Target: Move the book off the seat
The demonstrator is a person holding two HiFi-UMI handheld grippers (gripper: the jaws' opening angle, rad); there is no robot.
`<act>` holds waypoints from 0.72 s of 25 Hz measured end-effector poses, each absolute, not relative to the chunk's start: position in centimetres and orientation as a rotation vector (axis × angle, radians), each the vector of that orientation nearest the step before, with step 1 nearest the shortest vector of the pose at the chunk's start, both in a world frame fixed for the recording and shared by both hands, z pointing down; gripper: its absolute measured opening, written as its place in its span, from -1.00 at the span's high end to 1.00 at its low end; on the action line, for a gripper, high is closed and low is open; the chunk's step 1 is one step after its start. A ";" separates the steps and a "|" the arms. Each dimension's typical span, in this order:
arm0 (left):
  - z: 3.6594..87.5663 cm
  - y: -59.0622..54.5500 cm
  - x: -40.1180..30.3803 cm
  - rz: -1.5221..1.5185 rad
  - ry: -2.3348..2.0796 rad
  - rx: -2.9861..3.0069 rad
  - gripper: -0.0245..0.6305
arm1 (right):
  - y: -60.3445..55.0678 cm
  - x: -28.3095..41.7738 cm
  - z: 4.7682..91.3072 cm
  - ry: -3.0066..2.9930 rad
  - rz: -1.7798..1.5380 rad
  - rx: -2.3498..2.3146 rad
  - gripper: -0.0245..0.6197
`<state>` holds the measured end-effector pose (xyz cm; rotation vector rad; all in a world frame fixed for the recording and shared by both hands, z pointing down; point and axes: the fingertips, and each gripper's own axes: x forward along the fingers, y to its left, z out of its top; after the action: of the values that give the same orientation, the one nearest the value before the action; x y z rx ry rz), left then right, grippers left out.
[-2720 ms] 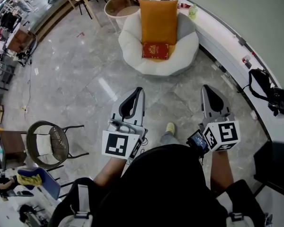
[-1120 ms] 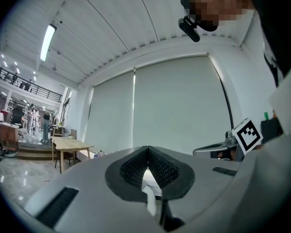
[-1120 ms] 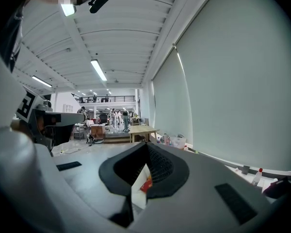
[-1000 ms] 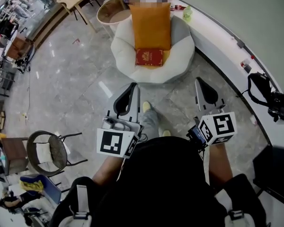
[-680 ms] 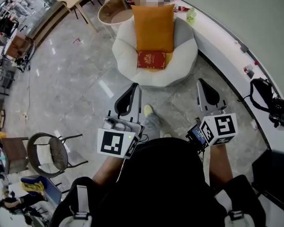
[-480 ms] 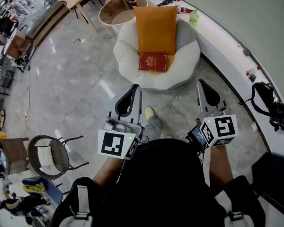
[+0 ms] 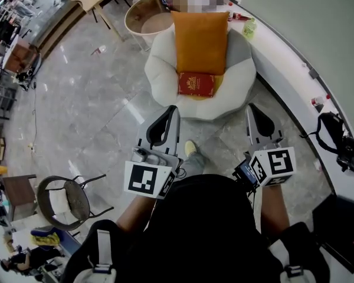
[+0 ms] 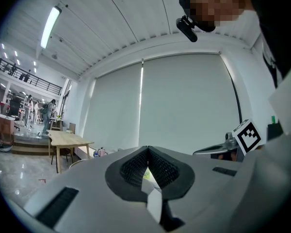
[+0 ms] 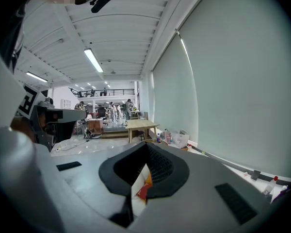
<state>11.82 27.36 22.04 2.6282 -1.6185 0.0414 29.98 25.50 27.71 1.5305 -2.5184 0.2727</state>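
A red book (image 7: 196,84) lies flat on the front of a round white seat (image 7: 159,75), at the foot of an orange cushion (image 7: 200,35) that leans on its back. Both grippers are held level over the floor, short of the seat and apart from it. My left gripper (image 7: 173,108) points at the seat's front left edge, its jaws shut with nothing in them (image 8: 146,149). My right gripper (image 7: 252,107) is shut and empty near the seat's front right edge. Through the gap below its tips (image 9: 146,145) a sliver of the red book (image 9: 141,192) shows.
A round wooden side table (image 7: 148,21) stands behind the seat on the left. A curved white ledge (image 7: 289,63) runs along the right, with a black bag (image 7: 342,149) on it. A wire chair (image 7: 65,198) stands at the left. My shoe (image 7: 192,148) is between the grippers.
The person has walked toward the seat: the seat and book now lie nearer and lower in the head view, close ahead of both gripper tips. Both grippers stayed shut.
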 end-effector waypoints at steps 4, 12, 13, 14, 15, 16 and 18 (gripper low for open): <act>22.5 25.0 10.2 0.037 -1.618 2.613 0.89 | 23.3 28.6 27.9 -2.505 0.265 1.525 0.89; 22.9 20.9 6.8 0.058 -1.625 2.583 0.89 | 19.4 25.0 28.0 -2.490 0.234 1.498 0.89; 22.8 20.5 6.4 0.046 -1.625 2.586 0.89 | 19.0 24.6 28.0 -2.488 0.231 1.496 0.89; 22.8 20.0 6.1 0.038 -1.623 2.588 0.89 | 18.6 24.1 28.1 -2.487 0.228 1.494 0.89; 22.8 19.7 5.7 0.032 -1.618 2.589 0.89 | 18.2 23.7 28.1 -2.486 0.226 1.493 0.89; 22.8 19.3 5.4 0.025 -1.614 2.590 0.89 | 17.8 23.4 28.1 -2.485 0.223 1.492 0.89; 23.0 18.6 4.8 0.025 -1.611 2.593 0.89 | 17.0 22.8 28.1 -2.482 0.219 1.494 0.89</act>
<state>4.80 18.57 22.98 2.5925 -1.6115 0.0250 22.75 17.04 28.10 1.4943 -2.4816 0.2185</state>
